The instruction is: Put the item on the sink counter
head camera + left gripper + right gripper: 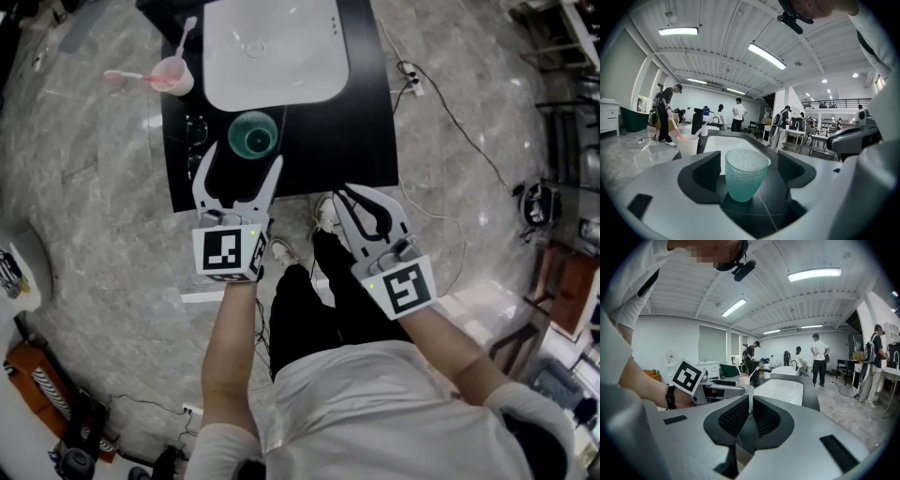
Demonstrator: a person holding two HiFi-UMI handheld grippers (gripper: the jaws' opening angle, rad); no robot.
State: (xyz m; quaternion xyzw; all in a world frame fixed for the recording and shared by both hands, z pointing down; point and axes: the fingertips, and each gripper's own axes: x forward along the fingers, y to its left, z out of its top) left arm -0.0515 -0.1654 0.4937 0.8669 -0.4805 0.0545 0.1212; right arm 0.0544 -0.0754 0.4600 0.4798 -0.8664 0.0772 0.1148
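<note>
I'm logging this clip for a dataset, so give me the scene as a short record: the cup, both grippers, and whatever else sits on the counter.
cup: green cup, upright on the black counter, just in front of the white sink
left gripper: open, one jaw either side of the cup, not touching it
right gripper: shut, empty, short of the counter's near edge
other items: pink cup with a toothbrush, and glasses, on the counter's left side
task status: cup stands on the counter

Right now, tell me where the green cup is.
In the head view the green cup stands upright on the black counter, just in front of the white basin, between the open jaws of the left gripper, touching neither.
</note>
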